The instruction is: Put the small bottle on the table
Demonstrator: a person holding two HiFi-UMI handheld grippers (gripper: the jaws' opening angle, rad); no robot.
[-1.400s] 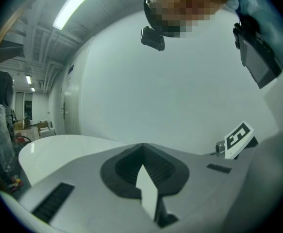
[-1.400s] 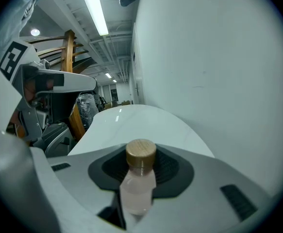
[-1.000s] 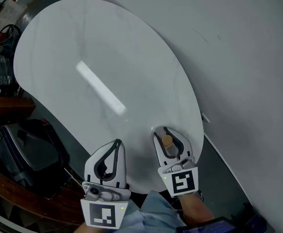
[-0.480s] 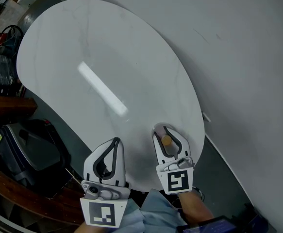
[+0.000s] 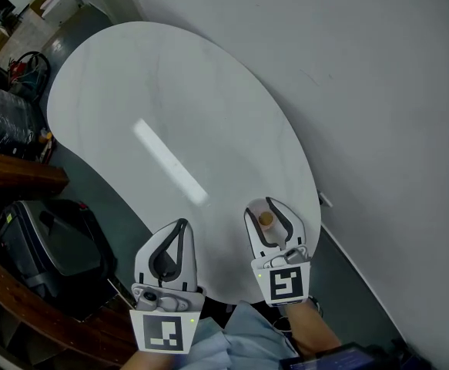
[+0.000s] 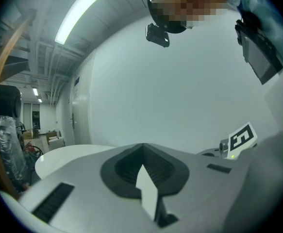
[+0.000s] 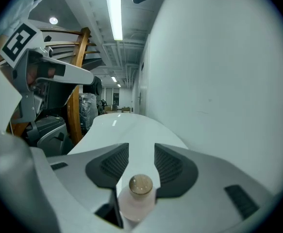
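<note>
The small bottle (image 5: pixel 266 219) is inside the right gripper (image 5: pixel 267 205), over the bench (image 5: pixel 170 106) close to its near edge, at the end that runs along the wall. It is upright, long axis vertical, with the wooden cap on top. In the right gripper view the camera looks down onto the round top of that cap.

What matters here is how the bottle lies relative to those jaws. It is not at the tips but deep in the throat, on the centre line and well back from the tips. The right gripper (image 7: pixel 141 149) has its jaws parted, with bare bench (image 7: pixel 126 125) showing through the gap ahead of the small bottle (image 7: pixel 136 198). The gap is wider than the cap. I can't tell if the left-hand jaw brushes the wider body lower down. The gripper's body hides the base, so I can't see whether it rests on the bench top, though the bottle looks unclamped.

As I judge it, that fits a bottle just set down as well as one about to be gripped. Either way, a sideways shift of that gripper would hit it.

The left gripper (image 5: pixel 180 226) is the farther one, a little way along the near edge. In its own view the left gripper (image 6: pixel 142 145) has its jaws closed together with nothing between them.
</note>
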